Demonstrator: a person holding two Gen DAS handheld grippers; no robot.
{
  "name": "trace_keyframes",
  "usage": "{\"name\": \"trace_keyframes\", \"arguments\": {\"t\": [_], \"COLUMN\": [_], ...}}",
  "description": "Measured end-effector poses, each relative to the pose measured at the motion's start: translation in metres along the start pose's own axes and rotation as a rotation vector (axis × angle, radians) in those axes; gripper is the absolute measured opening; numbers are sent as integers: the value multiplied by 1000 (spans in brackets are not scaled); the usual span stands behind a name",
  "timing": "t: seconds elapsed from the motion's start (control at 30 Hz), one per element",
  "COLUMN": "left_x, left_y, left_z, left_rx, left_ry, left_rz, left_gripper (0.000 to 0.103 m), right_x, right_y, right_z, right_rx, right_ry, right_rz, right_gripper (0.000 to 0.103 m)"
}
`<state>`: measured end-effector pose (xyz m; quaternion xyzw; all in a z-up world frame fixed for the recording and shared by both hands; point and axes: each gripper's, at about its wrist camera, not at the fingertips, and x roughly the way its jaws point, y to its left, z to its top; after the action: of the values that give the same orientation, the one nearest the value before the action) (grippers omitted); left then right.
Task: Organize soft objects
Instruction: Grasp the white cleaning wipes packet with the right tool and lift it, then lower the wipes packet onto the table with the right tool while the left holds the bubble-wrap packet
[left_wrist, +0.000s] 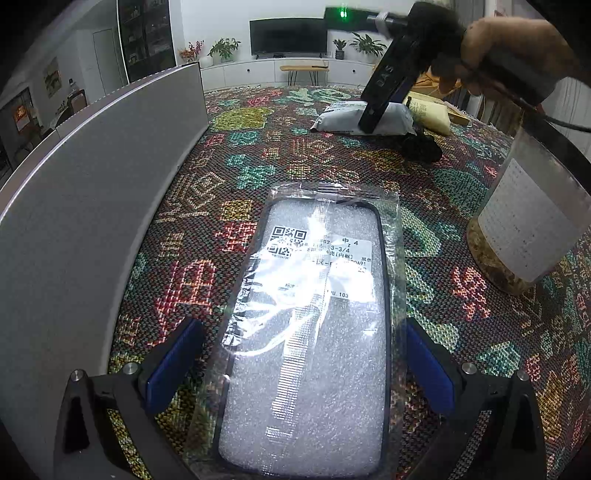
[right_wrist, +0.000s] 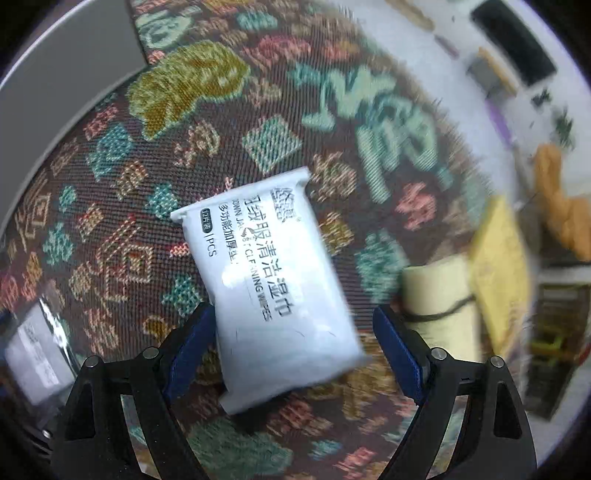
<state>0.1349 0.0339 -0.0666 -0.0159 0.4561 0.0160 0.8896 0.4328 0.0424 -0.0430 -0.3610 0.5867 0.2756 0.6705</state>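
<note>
**Two open grippers, one soft pack under each**

Your left gripper (left_wrist: 303, 373) points down at the patterned tablecloth (left_wrist: 258, 147); its jaws stand wide, and a clear sleeve holding a foam-lined frame (left_wrist: 306, 325) lies flat between them, with neither pad touching it. Only this view shows the grey panel (left_wrist: 92, 206) along the left, the labelled jar (left_wrist: 528, 221) at right, the dark bundle (left_wrist: 421, 147), and your hand (left_wrist: 517, 59) on the right gripper above the wipes pack (left_wrist: 340, 118).

Your right gripper (right_wrist: 291, 350) looks straight down. The wipes pack (right_wrist: 273, 280) lies tilted between its wide-open jaws; the left pad sits against the pack's edge, the right pad is clear of it. No grip. Only this view gives the pack's print. The picture is blurred.

Count: one sleeve, one wipes pack, one cream pack (right_wrist: 439, 299), one yellow pack (right_wrist: 502, 269), one jar.
</note>
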Motion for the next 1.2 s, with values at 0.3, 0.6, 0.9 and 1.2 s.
{"name": "trace_keyframes", "arguments": {"t": [0.3, 0.6, 0.9, 1.2], "left_x": [0, 0, 0, 0], "left_y": [0, 0, 0, 0], "left_z": [0, -1, -1, -1], "left_rx": [0, -1, -1, -1], "left_ry": [0, -1, -1, -1], "left_rz": [0, 0, 0, 1], "left_gripper": [103, 103, 103, 103], "right_x": [-77, -102, -13, -20], "right_y": [-30, -98, 18, 27], "right_z": [-44, -233, -352, -364], "right_rx": [180, 693, 896, 982], "right_ry": [-228, -257, -337, -460], "right_rz": [91, 36, -111, -175], "right_gripper": [64, 65, 85, 94]}}
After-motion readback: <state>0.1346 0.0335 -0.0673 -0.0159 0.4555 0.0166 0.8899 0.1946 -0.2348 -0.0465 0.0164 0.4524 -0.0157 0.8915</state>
